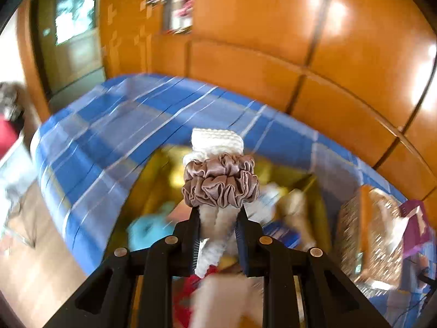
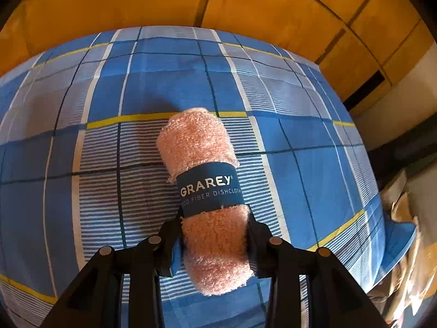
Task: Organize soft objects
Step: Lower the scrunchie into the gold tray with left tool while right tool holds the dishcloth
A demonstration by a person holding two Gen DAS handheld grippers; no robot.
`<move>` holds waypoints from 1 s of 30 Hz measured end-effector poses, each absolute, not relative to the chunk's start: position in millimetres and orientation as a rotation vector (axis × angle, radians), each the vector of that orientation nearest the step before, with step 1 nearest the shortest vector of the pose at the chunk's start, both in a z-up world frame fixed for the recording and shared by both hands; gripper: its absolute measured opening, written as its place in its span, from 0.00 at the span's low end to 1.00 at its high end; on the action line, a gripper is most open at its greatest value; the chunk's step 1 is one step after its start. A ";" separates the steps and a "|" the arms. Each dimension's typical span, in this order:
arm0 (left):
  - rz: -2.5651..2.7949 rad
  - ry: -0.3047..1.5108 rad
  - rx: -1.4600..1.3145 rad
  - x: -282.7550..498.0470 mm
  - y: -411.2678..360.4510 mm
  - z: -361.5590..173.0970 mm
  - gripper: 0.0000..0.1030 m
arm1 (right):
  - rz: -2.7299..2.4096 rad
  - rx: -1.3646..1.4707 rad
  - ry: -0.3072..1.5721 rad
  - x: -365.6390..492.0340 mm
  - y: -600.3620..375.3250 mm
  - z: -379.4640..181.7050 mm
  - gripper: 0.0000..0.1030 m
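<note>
A: Starting with the left wrist view, what does the left gripper (image 1: 218,213) hold?

B: Its jaws are clamped on a white knitted roll (image 1: 217,143) ringed by a mauve satin scrunchie (image 1: 220,181). The bundle stands at mid-frame, sticking straight out from the fingertips. The roll's lower end runs between the fingers and is partly hidden by them.

A: And beneath it?

B: A yellow box (image 1: 158,175) on a blue plaid sheet (image 1: 109,125), heavily blurred. Inside I make out a turquoise lump (image 1: 148,228), something red at the bottom edge and pale shapes, none clear enough to name. At lower right a woven basket (image 1: 374,235) is cut by the frame edge. Orange wood panels (image 1: 273,41) fill the top.

A: Now the right wrist view?

B: This one is sharp. The right gripper (image 2: 214,213) is closed around a rolled peach dishcloth (image 2: 207,191) at centre frame. A blue paper band (image 2: 209,188) reads "GRAREY"; the line under it is partly cut off by the roll's curve. The near end pokes back past the fingers. Whether the far end touches the sheet (image 2: 109,95), I cannot tell.

A: Anything at the edges?

B: Crumpled shiny wrapping (image 2: 404,218) at right, blurred and half out of view.
</note>
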State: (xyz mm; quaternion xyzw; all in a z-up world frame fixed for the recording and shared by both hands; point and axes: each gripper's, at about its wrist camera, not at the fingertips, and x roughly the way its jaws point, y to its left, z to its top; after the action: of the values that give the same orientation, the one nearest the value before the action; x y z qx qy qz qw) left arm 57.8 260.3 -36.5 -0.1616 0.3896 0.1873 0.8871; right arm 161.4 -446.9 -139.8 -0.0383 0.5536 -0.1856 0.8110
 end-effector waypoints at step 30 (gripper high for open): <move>0.438 0.730 -0.252 -31.2 255.5 -60.8 0.67 | -0.577 -0.145 1.193 164.7 -424.9 -141.2 0.33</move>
State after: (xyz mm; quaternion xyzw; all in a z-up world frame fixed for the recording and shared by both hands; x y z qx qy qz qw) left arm -31.2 255.5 -60.8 -0.1220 0.3532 0.2121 0.9030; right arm 164.7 -424.9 -141.2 -0.0672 0.5533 -0.2678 0.7859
